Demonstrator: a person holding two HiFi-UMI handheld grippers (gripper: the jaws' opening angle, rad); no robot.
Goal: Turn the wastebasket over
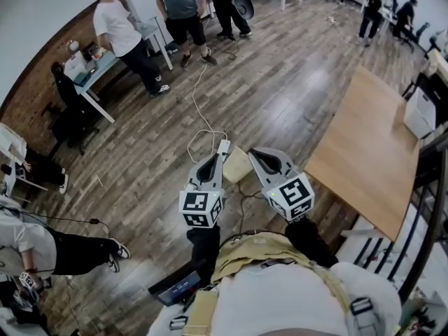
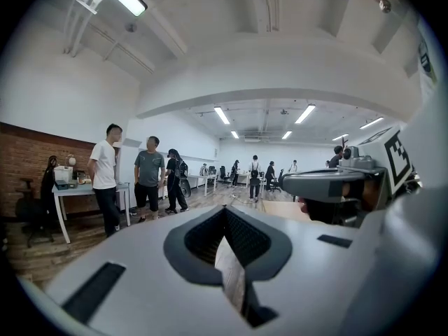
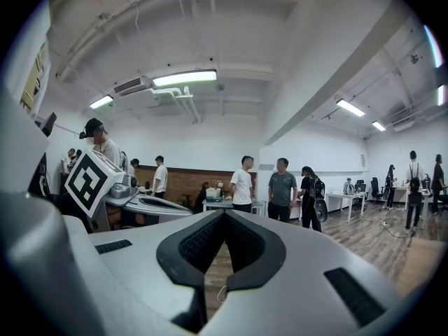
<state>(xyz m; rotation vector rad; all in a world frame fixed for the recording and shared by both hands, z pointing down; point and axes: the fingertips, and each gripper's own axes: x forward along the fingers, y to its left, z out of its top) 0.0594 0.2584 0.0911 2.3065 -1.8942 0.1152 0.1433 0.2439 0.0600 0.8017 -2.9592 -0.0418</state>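
A small beige wastebasket [image 1: 236,165] stands on the wooden floor below, seen in the head view between my two grippers and partly hidden by them. My left gripper [image 1: 210,162] is held in the air just left of it, jaws shut with nothing in them. My right gripper [image 1: 261,155] hovers just right of it, also shut and empty. Both point level across the room, so neither gripper view shows the basket. In the left gripper view the left gripper [image 2: 227,247] shows only a thin slit. The right gripper [image 3: 220,247] looks the same in its own view.
A light wooden table [image 1: 364,152] stands to the right. A white cable [image 1: 203,128] and a power strip [image 1: 224,146] lie on the floor ahead. Several people [image 1: 122,33] stand by a desk [image 1: 94,72] at the far left; one sits at the near left [image 1: 42,243].
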